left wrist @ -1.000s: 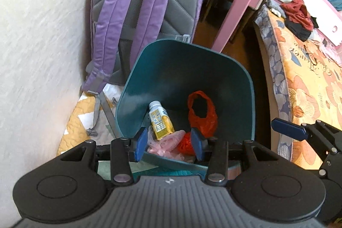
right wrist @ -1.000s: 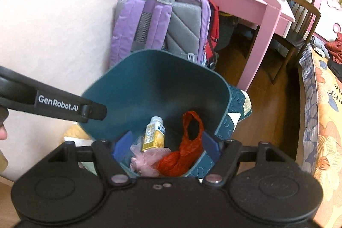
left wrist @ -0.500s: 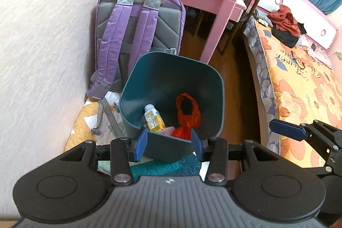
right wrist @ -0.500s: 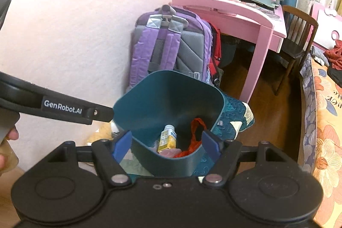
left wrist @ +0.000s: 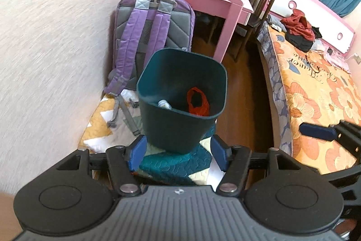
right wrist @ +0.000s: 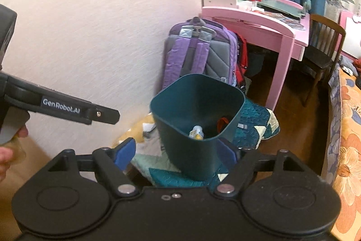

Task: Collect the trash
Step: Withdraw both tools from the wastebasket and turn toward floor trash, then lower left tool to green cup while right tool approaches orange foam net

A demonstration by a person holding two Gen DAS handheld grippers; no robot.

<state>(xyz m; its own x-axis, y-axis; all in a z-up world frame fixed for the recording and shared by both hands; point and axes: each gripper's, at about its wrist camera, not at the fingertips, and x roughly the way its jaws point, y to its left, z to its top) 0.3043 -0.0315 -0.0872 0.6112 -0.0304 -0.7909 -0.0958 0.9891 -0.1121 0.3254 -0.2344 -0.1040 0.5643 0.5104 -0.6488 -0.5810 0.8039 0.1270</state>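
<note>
Opening with nothing between their jaws, left gripper (left wrist: pixel 178 151) and right gripper (right wrist: pixel 174 154) face the teal bin (left wrist: pixel 180 110) holding a red bag (left wrist: pixel 198 101)

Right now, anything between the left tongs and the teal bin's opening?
Nothing visible. The left tongs, opening and empty, look over the teal bin; its mouth is uncovered, with a red bag and a bottle inside. The purple backpack stands behind it.

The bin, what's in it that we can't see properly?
- Left wrist view: the teal bin's near wall hides all but the bottle's cap end and the red bag's bottom.
- Right wrist view: the bottle's label is too small to read; the red bag is mostly hidden.
</note>
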